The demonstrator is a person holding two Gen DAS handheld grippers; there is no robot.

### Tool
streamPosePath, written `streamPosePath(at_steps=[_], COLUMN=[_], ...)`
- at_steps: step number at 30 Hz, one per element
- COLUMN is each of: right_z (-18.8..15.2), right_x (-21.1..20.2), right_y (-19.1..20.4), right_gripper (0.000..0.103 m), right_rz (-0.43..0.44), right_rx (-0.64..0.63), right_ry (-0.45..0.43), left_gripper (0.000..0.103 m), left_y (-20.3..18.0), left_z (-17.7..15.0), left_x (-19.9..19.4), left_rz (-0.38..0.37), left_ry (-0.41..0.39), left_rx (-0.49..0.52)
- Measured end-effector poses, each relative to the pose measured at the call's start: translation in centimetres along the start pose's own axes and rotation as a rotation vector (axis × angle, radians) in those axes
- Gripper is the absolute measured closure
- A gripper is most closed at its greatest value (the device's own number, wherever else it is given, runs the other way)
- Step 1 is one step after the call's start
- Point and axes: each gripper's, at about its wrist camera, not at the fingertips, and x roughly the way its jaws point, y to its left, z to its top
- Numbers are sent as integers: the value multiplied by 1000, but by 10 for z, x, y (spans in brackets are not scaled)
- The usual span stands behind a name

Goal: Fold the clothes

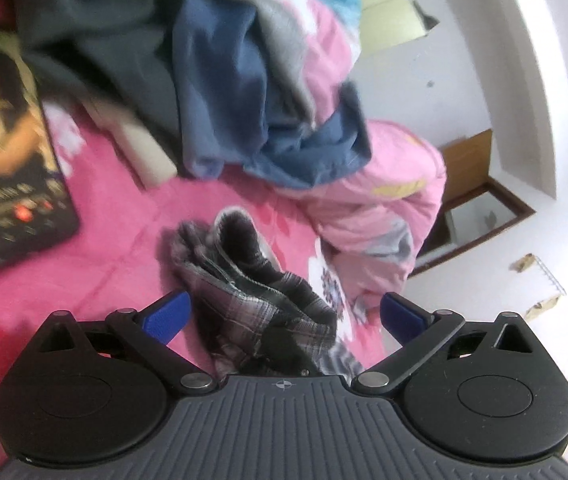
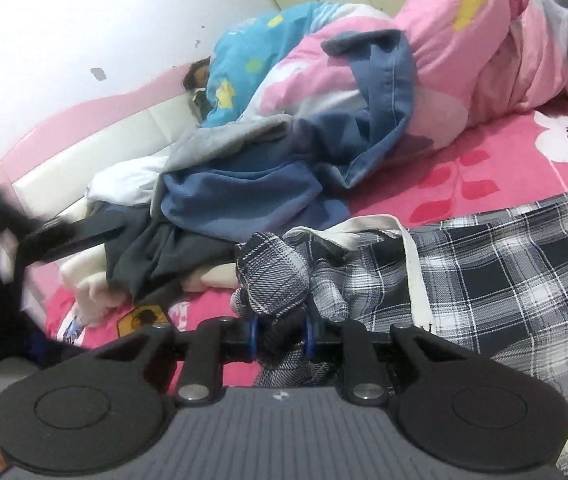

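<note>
A black-and-white plaid garment [image 2: 503, 280] lies on the pink bed sheet [image 2: 483, 168]. My right gripper [image 2: 282, 340] is shut on a bunched edge of the plaid garment, the cloth pinched between its blue pads. In the left wrist view a crumpled part of the plaid garment [image 1: 252, 300] lies between the fingers of my left gripper [image 1: 284, 316], which is open with its blue pads wide apart on either side of the cloth. The left gripper also shows blurred at the left edge of the right wrist view [image 2: 24, 240].
A heap of blue, grey and dark clothes [image 1: 212, 80] and a pink quilt [image 1: 383, 208] lie ahead on the bed. A phone with a lit screen [image 1: 8, 160] lies on the sheet [image 1: 116, 240] at left. A white wall and a wooden frame [image 1: 479, 200] are at right.
</note>
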Motion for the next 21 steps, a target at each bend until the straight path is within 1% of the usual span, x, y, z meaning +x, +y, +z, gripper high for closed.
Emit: streamPosePath(at_steps=[3, 8, 12, 14, 16, 17, 18, 19, 20, 21], right_z=[-2, -8, -15, -17, -19, -20, -20, -21, -21, -21], right_x=[-2, -3, -9, -12, -16, -17, -17, -16, -15, -14], right_y=[5, 20, 37, 42, 45, 46, 47, 48, 50, 51], right_gripper=[81, 81, 81, 81, 81, 81, 81, 81, 81, 81], right_rz=[-3, -16, -37, -44, -53, -57, -60, -63, -67, -71], right_rx=[-51, -187, -334, -379, -413, -423, -432, -441, -450, -460], right_ry=[-5, -13, -48, -59, -66, -69, -67, -62, -56, -51], left_gripper=[1, 2, 6, 11, 22, 26, 38, 46, 50, 59], left_y=[3, 14, 21, 23, 27, 28, 30, 31, 32, 32], left_z=[4, 10, 15, 17, 18, 18, 18, 18, 18, 18], left_x=[19, 42, 51, 52, 55, 56, 57, 59, 60, 60], left_rz=[13, 54, 42, 33, 36, 41, 54, 70, 85, 94], left_ry=[18, 52, 61, 63, 67, 72, 77, 83, 85, 82], left_rx=[-27, -65, -92, -110, -138, -153, -160, -164, -171, -179])
